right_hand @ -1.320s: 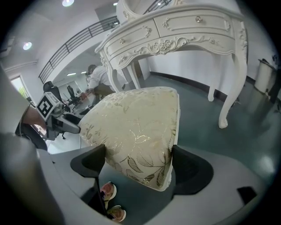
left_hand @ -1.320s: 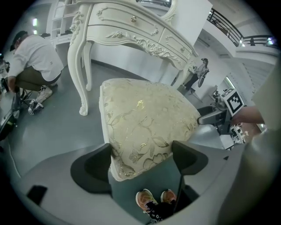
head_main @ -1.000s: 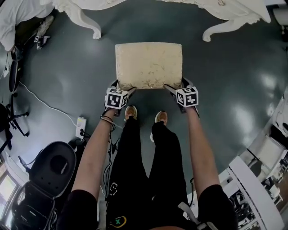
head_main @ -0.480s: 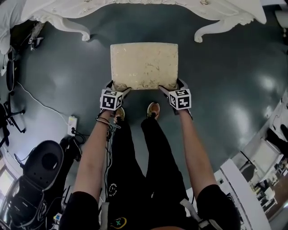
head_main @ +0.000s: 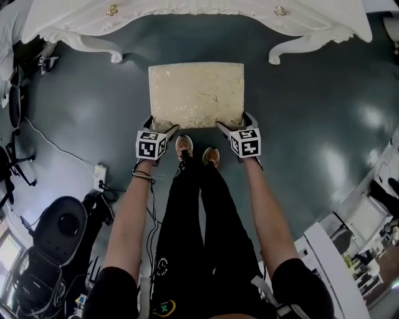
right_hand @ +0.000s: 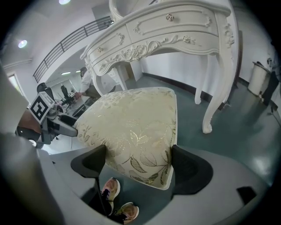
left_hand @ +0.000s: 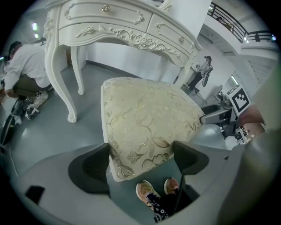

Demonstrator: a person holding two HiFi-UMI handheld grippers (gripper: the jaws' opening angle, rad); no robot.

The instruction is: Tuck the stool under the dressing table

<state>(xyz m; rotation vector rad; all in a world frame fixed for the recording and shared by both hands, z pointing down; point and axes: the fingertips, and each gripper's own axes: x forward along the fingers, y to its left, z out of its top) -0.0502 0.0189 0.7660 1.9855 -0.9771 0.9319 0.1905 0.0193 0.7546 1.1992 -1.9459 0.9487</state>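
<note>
The stool point(head_main: 196, 93) has a cream cushion with a gold leaf pattern and stands on the dark floor just in front of the white dressing table point(head_main: 187, 15). It sits between the table's two curved front legs point(head_main: 109, 53). My left gripper point(head_main: 161, 124) is shut on the cushion's near left corner, and the right gripper point(head_main: 237, 122) on its near right corner. In the left gripper view the corner of the stool point(left_hand: 145, 118) fills the gripper point(left_hand: 141, 160) from jaw to jaw. The right gripper view shows the stool point(right_hand: 131, 123) the same way in that gripper point(right_hand: 137, 165).
The person's shoes point(head_main: 196, 149) stand right behind the stool. A power strip with a cable point(head_main: 100, 176) and a black chair point(head_main: 59, 230) lie at the left. White shelving point(head_main: 349, 261) is at the lower right. Another person in white point(left_hand: 26, 72) crouches beside the table's left leg.
The stool and both grippers have moved closer to the dressing table, whose front edge now shows more fully. The person's feet have stepped forward and together.
</note>
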